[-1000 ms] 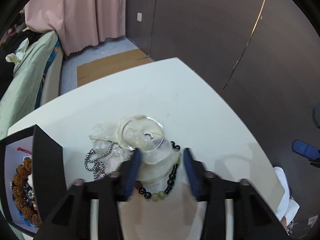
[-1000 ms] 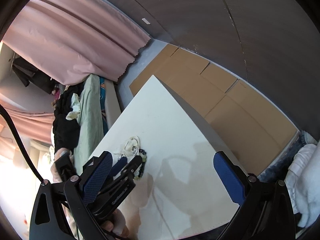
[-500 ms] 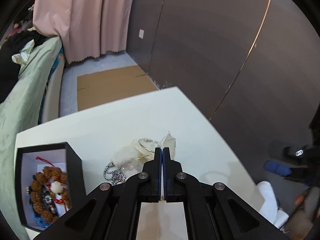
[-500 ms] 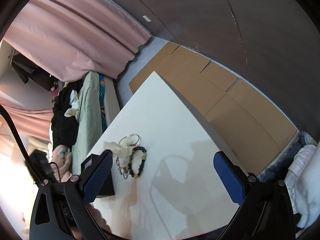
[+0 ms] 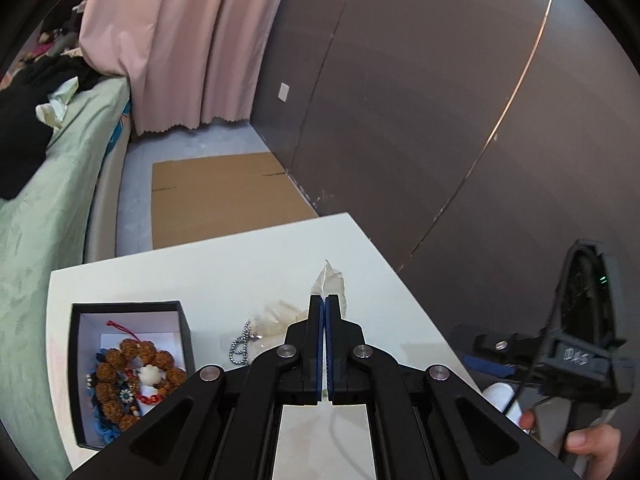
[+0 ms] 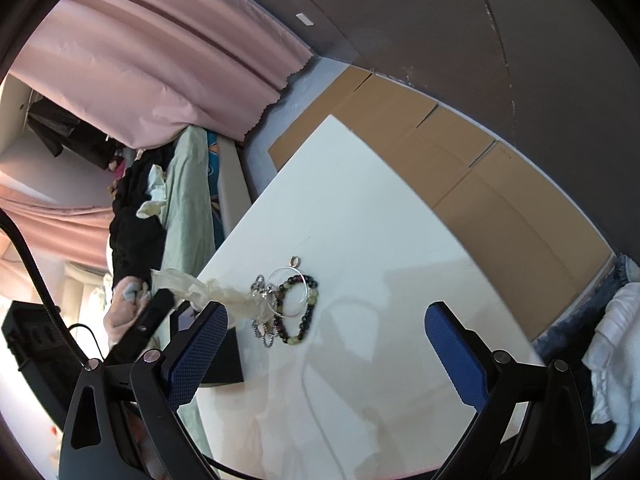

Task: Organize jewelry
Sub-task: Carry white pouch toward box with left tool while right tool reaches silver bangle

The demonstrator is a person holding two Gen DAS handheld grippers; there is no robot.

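Note:
My left gripper (image 5: pixel 324 300) is shut on a crumpled clear plastic bag (image 5: pixel 330 284) and holds it up off the white table (image 5: pixel 224 264). In the right wrist view the bag (image 6: pixel 216 290) stretches from the left gripper down to the jewelry pile. There a dark and green bead bracelet (image 6: pixel 302 308), a thin silver bangle (image 6: pixel 288 292) and a steel chain (image 6: pixel 260 330) lie on the table. The chain also shows in the left wrist view (image 5: pixel 240 346). An open black box (image 5: pixel 128 364) holds brown bead bracelets. My right gripper (image 6: pixel 326 348) is open and empty above the table.
A green-covered bed (image 5: pixel 52 184) with dark clothes runs along the table's left side. Flattened cardboard (image 5: pixel 224 196) lies on the floor beyond the table, before a dark wall and pink curtain (image 5: pixel 180 40). White cloth (image 6: pixel 616 340) lies off the table's right edge.
My left gripper closed on the plastic bag and lifted it up and back, uncovering the bangle and bracelet. The right gripper stayed open and shifted slightly.

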